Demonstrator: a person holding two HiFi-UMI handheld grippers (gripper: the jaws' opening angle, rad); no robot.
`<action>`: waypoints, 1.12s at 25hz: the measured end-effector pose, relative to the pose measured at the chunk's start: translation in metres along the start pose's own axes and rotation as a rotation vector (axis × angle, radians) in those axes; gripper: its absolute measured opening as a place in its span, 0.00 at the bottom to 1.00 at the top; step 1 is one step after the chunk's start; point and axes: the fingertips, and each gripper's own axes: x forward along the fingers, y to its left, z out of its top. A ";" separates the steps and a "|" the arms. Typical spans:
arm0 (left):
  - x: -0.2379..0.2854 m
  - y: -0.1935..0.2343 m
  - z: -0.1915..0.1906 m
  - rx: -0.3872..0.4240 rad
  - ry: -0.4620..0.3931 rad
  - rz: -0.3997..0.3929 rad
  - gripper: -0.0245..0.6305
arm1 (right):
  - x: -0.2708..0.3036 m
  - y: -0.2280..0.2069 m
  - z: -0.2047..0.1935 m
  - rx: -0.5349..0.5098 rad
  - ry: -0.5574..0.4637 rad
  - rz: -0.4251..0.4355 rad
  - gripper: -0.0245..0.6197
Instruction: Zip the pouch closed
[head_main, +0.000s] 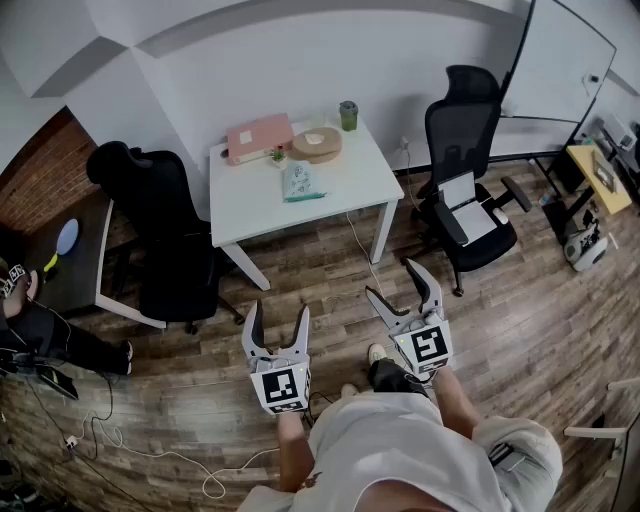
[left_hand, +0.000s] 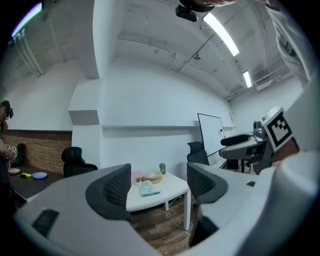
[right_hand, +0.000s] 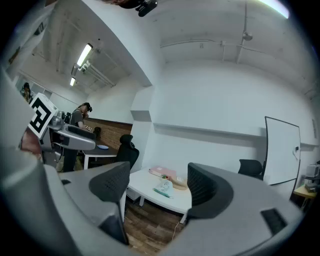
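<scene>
Head view, looking down across the room: a white table stands against the far wall, and the pouch lies flat on it, pale with a greenish print, about mid-table and a little nearer the front edge than the back. From this far off I can't tell whether its zip is open, or what is inside. Behind it along the wall sit a flat pink case, a tan round thing and a green cup; what the cup holds can't be made out. The pouch touches none of them and has bare tabletop on all sides. A black chair crowds the table's left end and another black chair stands off its right end, while the front edge faces open wooden floor, crossed only by a thin cable trailing from near the right front leg. The person stands well back from the table with both tools held level over that floor. The left gripper has its fingers spread wide, with nothing between them and nothing touched; its own view frames the distant pouch in the gap. The right gripper likewise stands wide apart and empty, clear of everything.
</scene>
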 end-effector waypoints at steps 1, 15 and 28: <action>0.001 0.001 0.000 0.007 -0.001 -0.003 0.57 | 0.002 0.001 0.001 0.006 0.006 -0.002 0.60; 0.055 0.030 -0.006 0.023 0.007 -0.020 0.57 | 0.062 -0.001 -0.008 0.050 0.025 0.004 0.65; 0.182 0.062 -0.012 0.028 0.036 0.005 0.57 | 0.187 -0.061 -0.030 0.066 0.042 0.047 0.66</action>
